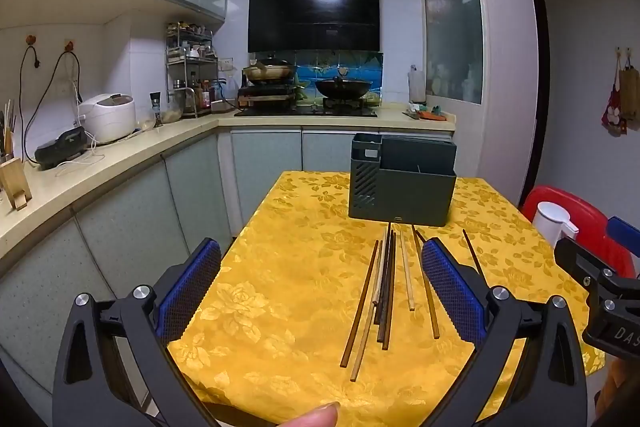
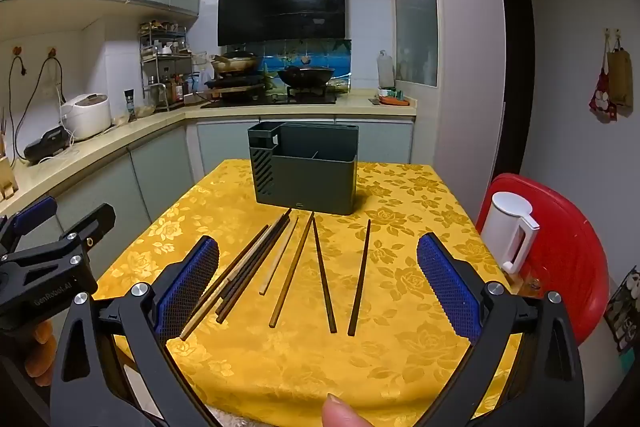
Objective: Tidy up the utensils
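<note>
Far left, a kitchen counter runs along the wall, carrying a white rice cooker [image 1: 107, 117] and a metal spice rack [image 1: 191, 75]; beyond it a stove [image 2: 269, 98] holds two pans under a black range hood [image 2: 281, 5].

The left gripper [image 1: 321, 269] hovers over the near edge of the tabletop [image 1: 280, 267], which is draped in a yellow floral cloth. Its jaws are released, spread wide with nothing between the blue pads [image 1: 188, 291]. In the right wrist view this same gripper shows as a black body off the tabletop's left edge.

Between and ahead of the grippers lie the chopsticks [image 2: 248, 267], loose on the cloth, all pointing roughly toward the far end. On the left a cluster of dark and pale sticks overlaps in a bundle; to its right lie a pale stick [image 2: 280, 255] and a brown one [image 2: 292, 271], then two dark sticks [image 2: 360, 275] well apart from each other.

Just beyond the chopstick tips stands the dark grey utensil holder [image 2: 306, 173], upright, with a slotted narrow compartment on its left and a wider divided compartment on its right. No chopstick is seen inside it.

The right gripper [image 2: 318, 263] hovers over the near edge too, its jaws released and wide, holding nothing.

Far right, off the tabletop, a white jug [image 2: 510, 231] stands on a red stool [image 2: 568, 259]
</note>
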`<action>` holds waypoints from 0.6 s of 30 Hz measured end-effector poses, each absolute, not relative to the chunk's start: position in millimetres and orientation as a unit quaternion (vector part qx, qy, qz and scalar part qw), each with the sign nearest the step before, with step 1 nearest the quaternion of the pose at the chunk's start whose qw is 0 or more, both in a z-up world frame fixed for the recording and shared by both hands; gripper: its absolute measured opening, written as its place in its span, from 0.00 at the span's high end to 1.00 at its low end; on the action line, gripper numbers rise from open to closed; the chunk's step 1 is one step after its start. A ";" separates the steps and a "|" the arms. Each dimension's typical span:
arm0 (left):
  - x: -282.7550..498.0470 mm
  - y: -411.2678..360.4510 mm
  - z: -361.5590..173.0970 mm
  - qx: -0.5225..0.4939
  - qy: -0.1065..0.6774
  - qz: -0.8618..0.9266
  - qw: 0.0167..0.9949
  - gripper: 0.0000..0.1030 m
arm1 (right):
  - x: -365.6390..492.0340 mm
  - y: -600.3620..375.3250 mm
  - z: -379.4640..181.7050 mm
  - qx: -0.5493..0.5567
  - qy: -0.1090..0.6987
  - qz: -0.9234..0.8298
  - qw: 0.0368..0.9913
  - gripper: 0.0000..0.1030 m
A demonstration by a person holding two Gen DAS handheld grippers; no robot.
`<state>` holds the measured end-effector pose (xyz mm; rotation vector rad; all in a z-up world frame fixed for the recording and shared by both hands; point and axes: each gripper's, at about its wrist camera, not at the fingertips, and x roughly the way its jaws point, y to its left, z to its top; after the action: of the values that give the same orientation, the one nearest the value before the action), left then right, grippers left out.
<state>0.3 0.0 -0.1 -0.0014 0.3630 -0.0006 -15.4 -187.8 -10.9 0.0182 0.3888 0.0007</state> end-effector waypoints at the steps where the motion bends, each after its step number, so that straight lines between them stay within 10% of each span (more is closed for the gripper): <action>1: 0.3 0.0 0.0 0.000 0.180 -0.001 0.984 0.06 | -15.0 -187.7 -11.2 0.009 0.193 0.000 0.981 0.06; 18: 3.2 -2.7 -6.0 0.007 0.187 -0.003 0.982 0.06 | -15.3 -188.1 -12.0 0.010 0.199 0.002 0.980 0.06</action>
<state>3.2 -2.7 -6.0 0.0150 0.3758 -0.0068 -15.3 -188.1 -12.0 0.0211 0.4013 0.0034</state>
